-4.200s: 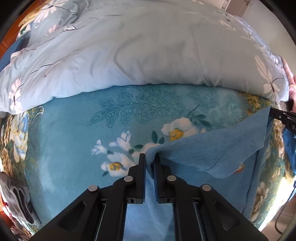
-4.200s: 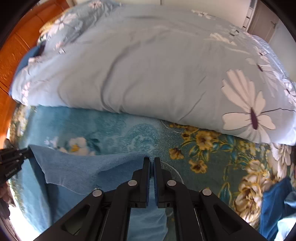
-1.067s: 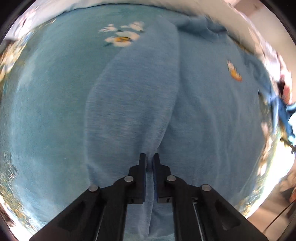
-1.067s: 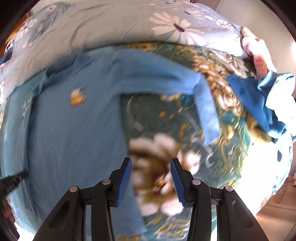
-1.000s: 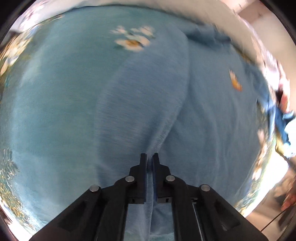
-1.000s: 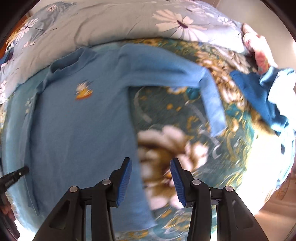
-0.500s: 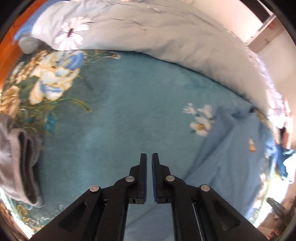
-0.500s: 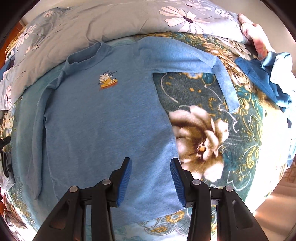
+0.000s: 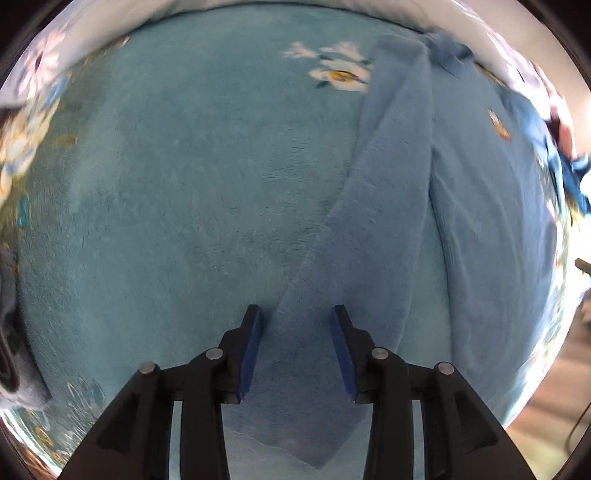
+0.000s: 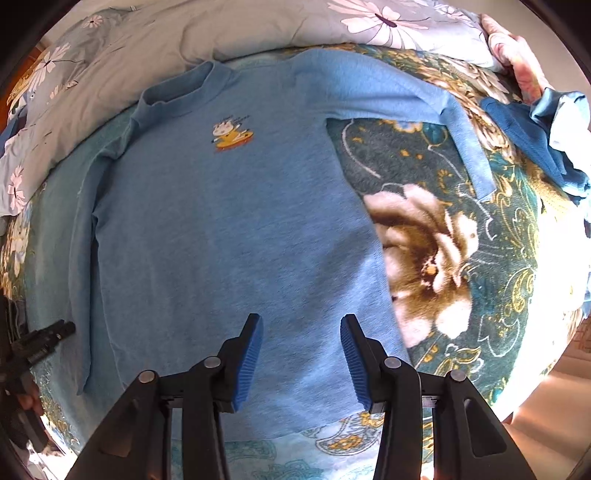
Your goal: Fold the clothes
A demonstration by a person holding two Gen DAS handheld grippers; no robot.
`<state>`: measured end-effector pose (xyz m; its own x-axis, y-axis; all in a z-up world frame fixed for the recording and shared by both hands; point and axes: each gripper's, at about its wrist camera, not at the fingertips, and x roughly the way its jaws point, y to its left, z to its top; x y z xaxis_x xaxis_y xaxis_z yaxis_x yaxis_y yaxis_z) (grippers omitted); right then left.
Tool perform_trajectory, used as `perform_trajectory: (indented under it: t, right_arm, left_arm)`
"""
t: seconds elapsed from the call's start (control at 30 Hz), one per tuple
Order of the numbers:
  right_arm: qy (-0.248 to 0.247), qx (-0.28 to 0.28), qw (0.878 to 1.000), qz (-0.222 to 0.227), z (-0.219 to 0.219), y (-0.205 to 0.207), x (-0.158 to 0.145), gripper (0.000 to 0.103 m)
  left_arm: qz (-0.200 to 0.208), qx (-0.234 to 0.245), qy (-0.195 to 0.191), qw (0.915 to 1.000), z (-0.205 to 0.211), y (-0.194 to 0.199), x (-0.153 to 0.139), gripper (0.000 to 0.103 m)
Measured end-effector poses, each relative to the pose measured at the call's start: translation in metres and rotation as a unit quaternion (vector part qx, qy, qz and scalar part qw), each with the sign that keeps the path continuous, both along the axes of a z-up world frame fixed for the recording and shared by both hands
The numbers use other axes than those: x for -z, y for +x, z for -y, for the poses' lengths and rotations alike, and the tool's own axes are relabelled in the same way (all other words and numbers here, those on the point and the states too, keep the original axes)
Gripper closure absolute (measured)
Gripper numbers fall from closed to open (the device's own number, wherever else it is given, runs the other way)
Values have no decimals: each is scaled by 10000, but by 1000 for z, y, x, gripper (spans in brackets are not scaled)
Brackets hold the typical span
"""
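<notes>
- Left tool [image 9: 296, 314]: jaws spread, nothing pinched; one sleeve [image 9: 369, 236] of the shirt runs between the blue pads, cuff end lying near the tool base.
- Right tool [image 10: 301, 325]: jaws spread wide, empty, hanging over the lower hem area of the light blue shirt [image 10: 229, 229].
- Left tool also shows at the left edge of the right wrist view, dark tip just beside the sleeve cuff there; a bit of a hand grips it at the frame edge.
- Shirt lies flat, front up, on the teal floral blanket [image 10: 461, 266] covering the bed; hem toward the cameras, collar away.
- Small cartoon print [image 10: 232, 136] in orange and white on the chest, below the collar [image 10: 177, 88].
- Near-left sleeve lies straight down along the body side; the other sleeve [image 10: 454, 122] stretches out sideways, then bends down at the cuff.
- Big beige flower pattern on the blanket just right of the shirt body.
- Left wrist view: mostly plain teal blanket left of the sleeve, white flower print [image 9: 336, 72] farther up; view is motion-blurred at the edges.
- Grey folded cloth [image 9: 11, 332] at the far left edge of the left wrist view.
- Darker blue garment pile [image 10: 535, 136] at the right, well apart from the shirt body, near the bent cuff.
- Farthest: pale blue duvet [image 10: 221, 33] with white daisy print bunched along the back, touching the collar edge.
</notes>
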<state>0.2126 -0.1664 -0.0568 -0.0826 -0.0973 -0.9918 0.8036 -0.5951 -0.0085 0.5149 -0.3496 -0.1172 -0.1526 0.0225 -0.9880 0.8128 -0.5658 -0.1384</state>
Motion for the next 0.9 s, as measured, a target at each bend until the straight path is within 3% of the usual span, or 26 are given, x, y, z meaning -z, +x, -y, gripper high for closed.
perform_trajectory:
  t: [0.07, 0.1, 0.13, 0.2, 0.37, 0.5, 0.77, 0.83, 0.9]
  right_arm:
    - [10, 5, 10000, 67, 1, 3, 3, 56]
    - [13, 5, 9999, 100, 2, 5, 5, 56]
    - [16, 4, 9999, 132, 3, 6, 6, 56]
    - [-2, -5, 9999, 170, 5, 9, 7, 56]
    - [-35, 1, 9998, 193, 7, 10, 7, 55]
    - [-45, 25, 9998, 196, 7, 9, 6, 55]
    - [-10, 163, 9996, 248, -2, 5, 8, 55]
    - [-3, 209, 9994, 264, -6, 5, 9, 55]
    - [2, 240, 9994, 255, -10, 4, 9, 55]
  left_arm:
    - [115, 168, -34, 9998, -4, -5, -1, 68]
    - [119, 180, -8, 9998, -6, -7, -1, 84]
    - [121, 159, 37, 9998, -7, -8, -2, 92]
    - [15, 72, 131, 9999, -10, -8, -5, 98]
    - [109, -315, -116, 9994, 1, 7, -22, 98]
    - [336, -686, -465, 9960, 38, 30, -28, 99]
    - [829, -1384, -1148, 9802, 116, 75, -38, 97]
    - [968, -1485, -1113, 9779, 131, 74, -30, 95]
    - [826, -1617, -1041, 9779, 132, 70, -25, 95]
